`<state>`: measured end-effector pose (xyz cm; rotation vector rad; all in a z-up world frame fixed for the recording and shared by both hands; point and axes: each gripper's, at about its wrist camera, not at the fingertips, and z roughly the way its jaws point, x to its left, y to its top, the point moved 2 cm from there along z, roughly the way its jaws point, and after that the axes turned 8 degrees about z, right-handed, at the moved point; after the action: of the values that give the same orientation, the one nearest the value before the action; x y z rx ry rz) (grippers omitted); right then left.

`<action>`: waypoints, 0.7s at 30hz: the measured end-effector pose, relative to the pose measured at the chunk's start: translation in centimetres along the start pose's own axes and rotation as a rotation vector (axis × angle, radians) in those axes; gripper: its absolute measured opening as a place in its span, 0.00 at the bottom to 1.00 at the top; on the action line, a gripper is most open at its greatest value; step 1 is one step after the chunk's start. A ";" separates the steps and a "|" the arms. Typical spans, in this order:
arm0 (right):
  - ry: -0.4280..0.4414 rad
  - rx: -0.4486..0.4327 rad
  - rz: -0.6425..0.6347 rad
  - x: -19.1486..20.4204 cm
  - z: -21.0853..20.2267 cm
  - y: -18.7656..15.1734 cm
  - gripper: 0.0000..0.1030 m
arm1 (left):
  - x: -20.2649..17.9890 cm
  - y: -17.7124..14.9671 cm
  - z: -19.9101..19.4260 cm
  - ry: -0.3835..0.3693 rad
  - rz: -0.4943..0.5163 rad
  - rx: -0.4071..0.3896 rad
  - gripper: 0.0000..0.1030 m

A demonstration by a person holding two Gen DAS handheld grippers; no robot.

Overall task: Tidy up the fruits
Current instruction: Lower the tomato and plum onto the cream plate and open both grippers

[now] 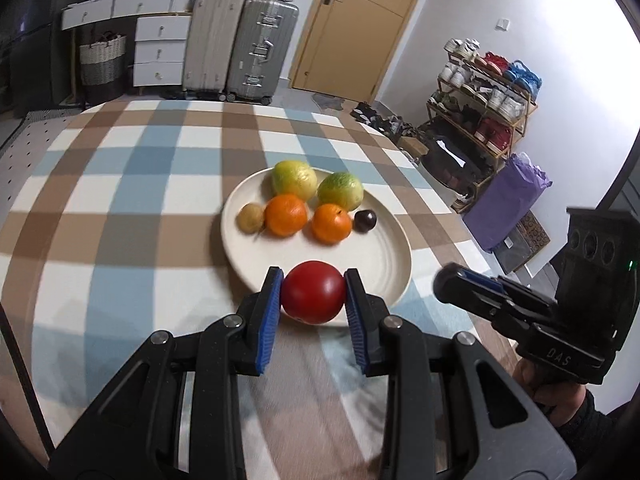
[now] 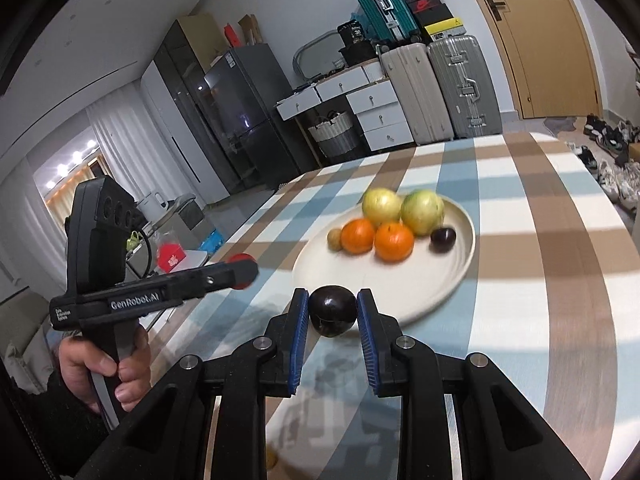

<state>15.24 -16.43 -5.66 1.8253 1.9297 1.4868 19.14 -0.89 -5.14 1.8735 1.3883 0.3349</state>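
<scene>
Nearest my lens, the left gripper is clamped on a red apple at its widest part, held just over the near rim of the cream plate. My right gripper grips a dark plum the same way, also at the plate's near edge. Farther back on the plate sit two green fruits, two oranges, a kiwi and another plum. I judge the apple firm, smooth and fairly heavy, so it could slip; the plum is light but bruises easily, so I would squeeze gently across its middle.
</scene>
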 end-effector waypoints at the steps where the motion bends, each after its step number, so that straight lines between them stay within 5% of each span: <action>1: -0.002 0.007 0.000 -0.2 0.5 0.6 0.24 | -0.1 0.5 0.7 0.001 0.005 0.001 0.27; 21: -0.088 0.088 0.122 -4.8 7.3 3.7 0.24 | 0.8 2.8 11.3 0.031 -0.023 0.082 0.27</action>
<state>23.92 -16.98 -9.44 2.0440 1.9029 1.3485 28.32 -5.23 -10.90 1.9245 1.4636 0.3006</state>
